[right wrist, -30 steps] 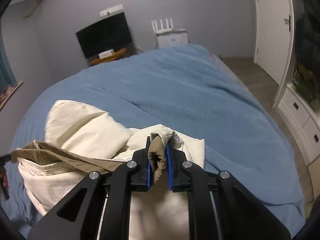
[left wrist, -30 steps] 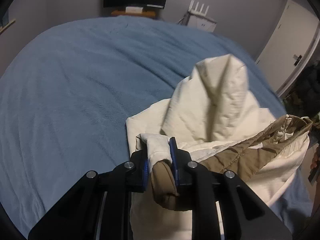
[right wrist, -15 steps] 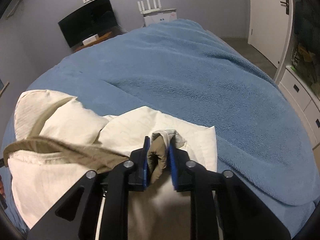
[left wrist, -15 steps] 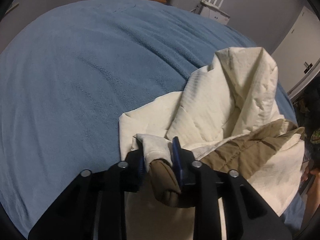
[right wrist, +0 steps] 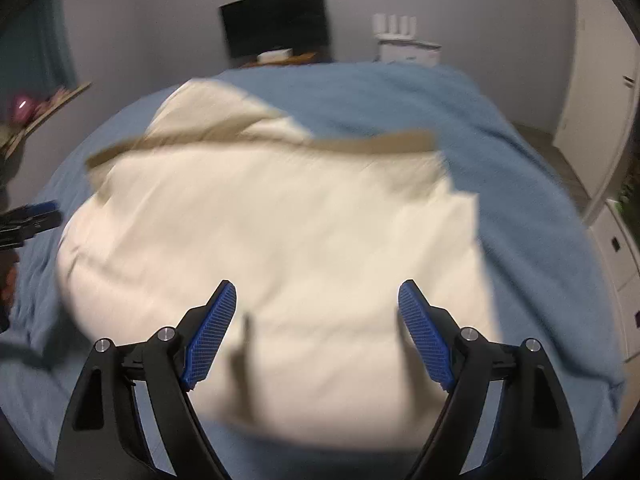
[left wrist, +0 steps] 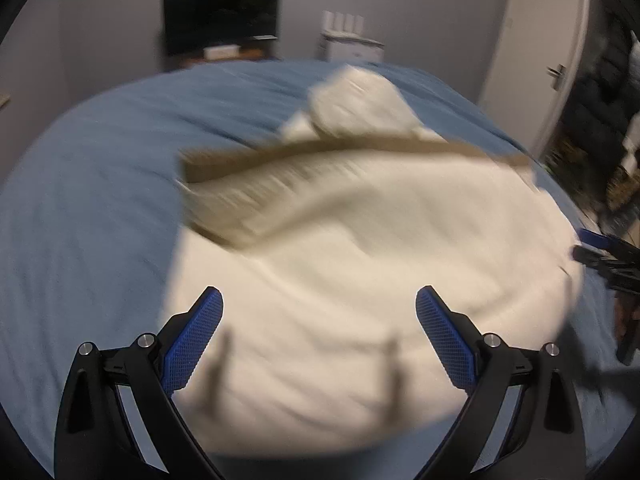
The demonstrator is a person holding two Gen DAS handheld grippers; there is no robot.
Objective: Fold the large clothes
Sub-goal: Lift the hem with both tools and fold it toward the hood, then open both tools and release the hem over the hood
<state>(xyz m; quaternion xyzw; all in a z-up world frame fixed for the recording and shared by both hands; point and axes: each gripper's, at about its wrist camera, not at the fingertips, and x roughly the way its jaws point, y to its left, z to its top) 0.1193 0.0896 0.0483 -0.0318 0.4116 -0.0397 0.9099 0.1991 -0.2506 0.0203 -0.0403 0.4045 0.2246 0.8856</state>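
Observation:
A large cream garment (left wrist: 360, 264) with a tan lining strip (left wrist: 344, 152) lies folded over on the blue bed, blurred by motion. My left gripper (left wrist: 318, 304) hovers above its near part, jaws opening wide, nothing between the pads. In the right wrist view the same cream garment (right wrist: 280, 248) with its tan strip (right wrist: 372, 144) spreads ahead. My right gripper (right wrist: 316, 300) is also opening above it, pads apart and touching no cloth. Each gripper shows at the other view's edge: the right gripper (left wrist: 600, 248) and the left gripper (right wrist: 28, 220).
The blue blanket (left wrist: 88, 200) covers the bed all round the garment. A dark screen (left wrist: 220, 16) and a white router (left wrist: 348, 36) stand by the far wall. A white door (left wrist: 536, 56) and white drawers (right wrist: 616, 256) are on the right.
Both grippers let go of the tan-and-cream hem and swung open. They pulled back toward the near edge, and the garment dropped flatter onto the bed.

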